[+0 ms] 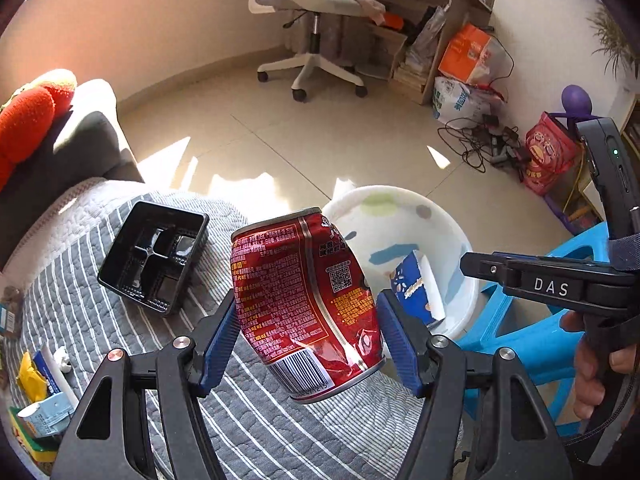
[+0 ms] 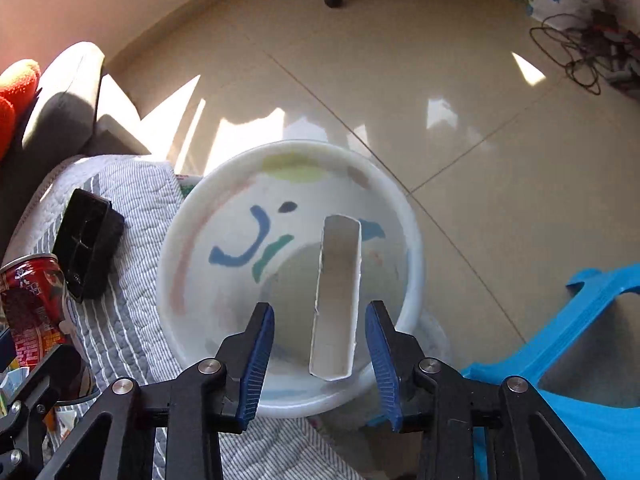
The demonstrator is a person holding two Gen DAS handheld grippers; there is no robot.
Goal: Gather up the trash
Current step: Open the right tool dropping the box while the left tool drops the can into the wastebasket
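Bin (image 1: 460, 240) sat ahead-right of the left gripper (image 1: 308, 328) clenching an upright can (image 1: 304, 300); right gripper (image 2: 320, 352) released above it.

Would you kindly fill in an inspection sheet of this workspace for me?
Surface: grey striped quilt, wrinkled, partly sunlit.
Job's things: dented red can; white bin at the quilt's edge; an open carton inside the bin, a blue printed carton in the left wrist view.
Clutter: black tray on the quilt; wrappers and cartons at the left edge.
Grippers: left gripper shut on the can; right gripper open above the bin, nothing touching its pads.
Cables: tangled black cables on the floor.
Surroundings: office chair, desk, bags, blue stool.
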